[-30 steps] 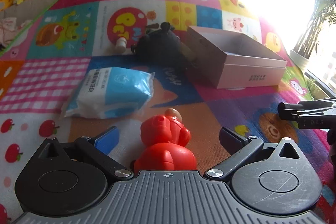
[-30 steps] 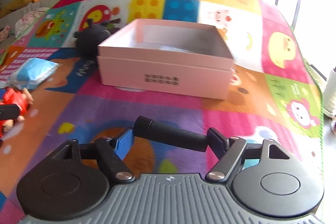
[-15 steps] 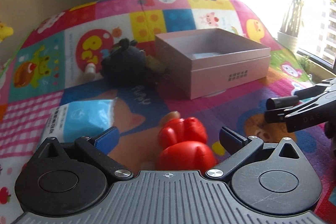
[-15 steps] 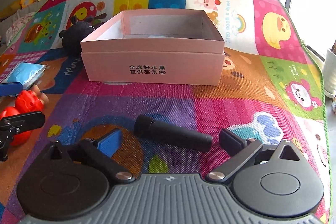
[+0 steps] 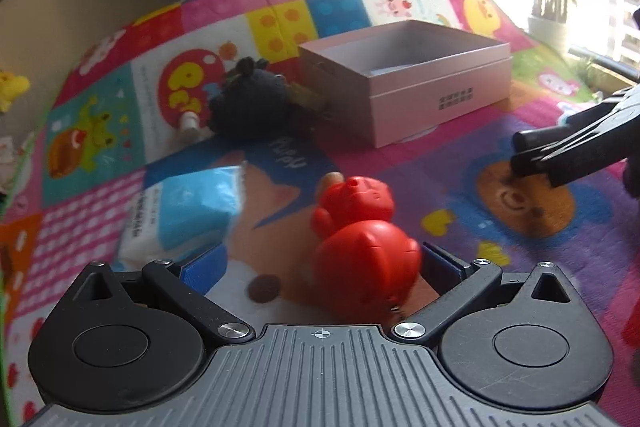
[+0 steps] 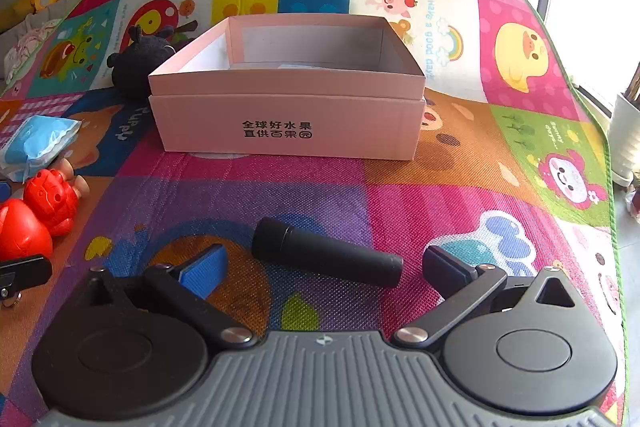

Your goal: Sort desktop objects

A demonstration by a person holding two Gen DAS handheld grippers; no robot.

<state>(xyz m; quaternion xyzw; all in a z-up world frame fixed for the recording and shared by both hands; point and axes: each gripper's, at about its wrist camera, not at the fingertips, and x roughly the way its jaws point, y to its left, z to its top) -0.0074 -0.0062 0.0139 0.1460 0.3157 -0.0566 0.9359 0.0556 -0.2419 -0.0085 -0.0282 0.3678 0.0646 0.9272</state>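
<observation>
Underfoot, a patchwork play mat (image 6: 460, 163) carrying an open pink box (image 6: 288, 123) toward its far middle, with bare mat between box and both tools. Only from the right wrist: box lettering square-on, and a black cylinder (image 6: 326, 257) lying loose between the opening jaws of the right gripper (image 6: 324, 269), long axis across, nearer end rightward. Only from the left wrist: red toy (image 5: 366, 227) head-away inside the wide-open left gripper (image 5: 320, 267), right pad just beside it, grip uncertain.

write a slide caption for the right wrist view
Right tool opening around a black cylinder lying on the play mat, pink box ahead.
</observation>
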